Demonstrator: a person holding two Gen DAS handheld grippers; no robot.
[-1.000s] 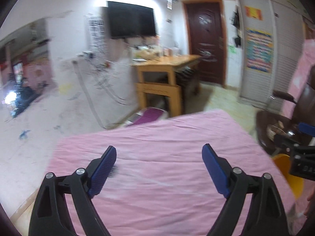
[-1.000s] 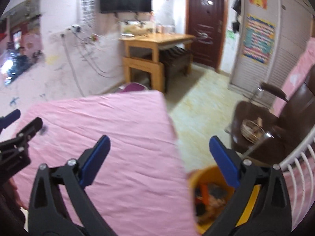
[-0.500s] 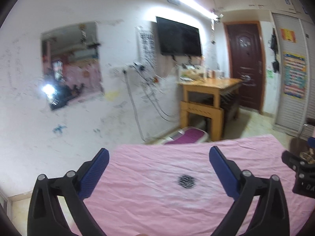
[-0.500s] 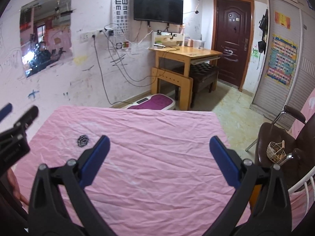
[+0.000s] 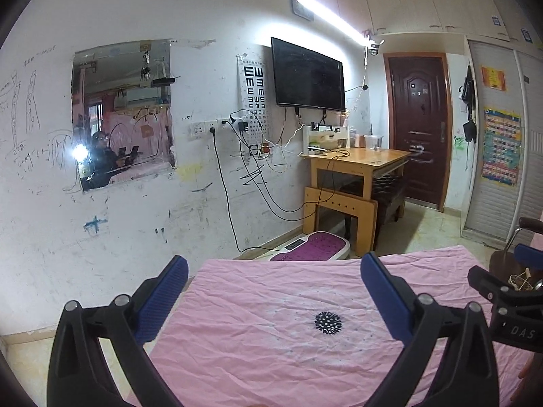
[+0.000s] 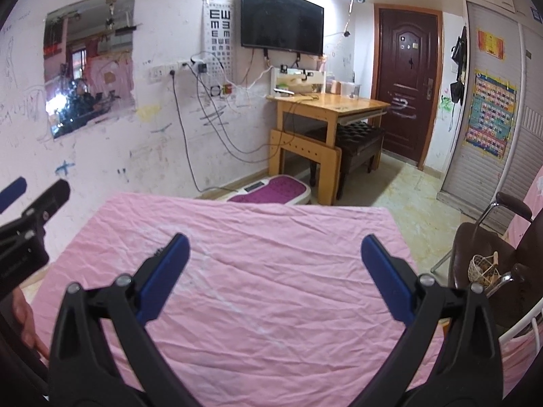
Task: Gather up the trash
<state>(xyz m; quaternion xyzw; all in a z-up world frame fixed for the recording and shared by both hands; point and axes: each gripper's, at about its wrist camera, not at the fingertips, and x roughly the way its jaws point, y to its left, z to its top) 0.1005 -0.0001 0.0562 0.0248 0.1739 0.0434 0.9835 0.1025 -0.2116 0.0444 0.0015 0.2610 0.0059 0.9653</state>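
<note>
Your left gripper [image 5: 271, 291] is spread wide and holds nothing; its blue pads [image 5: 163, 296] frame a pink sheet [image 5: 264, 349] that covers a flat surface in front of you. On that sheet, between the pads and a little toward the 3 o'clock side, lies a small round black piece dotted with white [image 5: 328, 322], the only loose item on the cloth that looks like trash. It lies flat, touching nothing but the sheet.

Your right gripper [image 6: 275, 264] is also spread wide and empty, held over the same pink sheet [image 6: 271, 291]. In the right wrist view its left pad [image 6: 164, 274] covers the spot where the black piece would lie, so it cannot be made out there. The left gripper's tip [image 6: 37, 203] shows at 9 o'clock in that view.

At 3 o'clock in the right wrist view, a small pale wire basket [image 6: 483, 268] sits on the seat of a dark brown chair [image 6: 488, 237]. It holds brownish bits and a light stick; what they are is too small to tell.

At 12 o'clock, against a scribbled white wall [image 5: 135, 220], stands a wooden desk [image 5: 356, 166] with a clear cup [image 5: 373, 141] on its tabletop, contents unclear. A purple and white floor scale [image 5: 312, 249] sits at the foot of the sheet.
</note>
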